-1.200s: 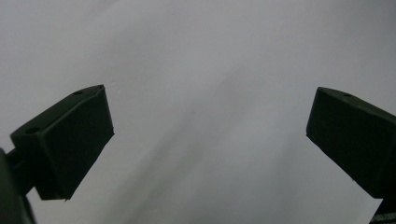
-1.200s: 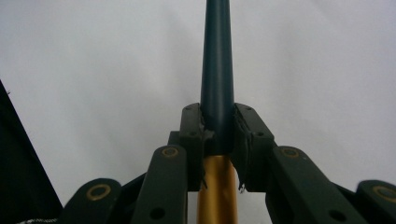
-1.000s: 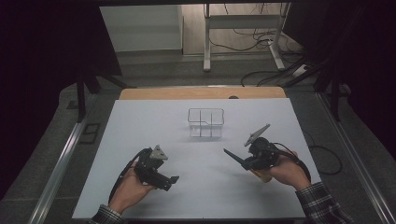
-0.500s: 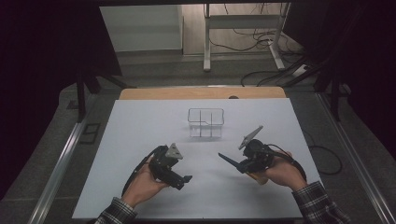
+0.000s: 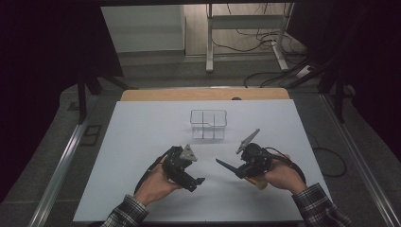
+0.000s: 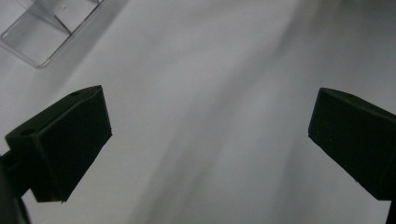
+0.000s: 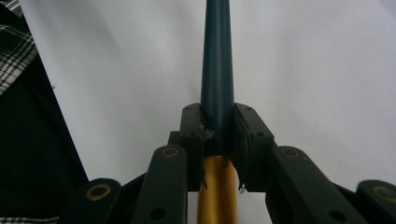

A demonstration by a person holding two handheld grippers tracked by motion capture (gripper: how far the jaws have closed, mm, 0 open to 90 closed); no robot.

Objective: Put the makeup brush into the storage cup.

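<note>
Right claw (image 5: 236,166) pinching a pen-like tool (image 7: 217,70): dark tapered front part, gold barrel behind the pads. Grip set at the junction of dark and gold sections, presumably to keep the long tip free and pointing ahead. Tip (image 5: 221,162) aimed toward 9 o'clock, raised off the white desk (image 5: 142,137), not resting on it. Tool thus at roughly 4 o'clock from the clear divided organiser (image 5: 208,124), well apart from it.

Left claw (image 5: 191,182) spread wide, nothing between the pads; pads (image 6: 65,140) seen standing far apart over bare desk surface. Corner of the organiser at the 11 o'clock edge of the left gripper view, so claw angled loosely toward that side. Left hand (image 5: 156,182) at about 7 o'clock from the organiser, right hand (image 5: 281,175) at about 5 o'clock.

Judgement: open left claw held ready beside the tool tip, likely to take or steady the dark end; organiser placed centrally, within reach of both, as probable destination. Compartments apparently empty.
</note>
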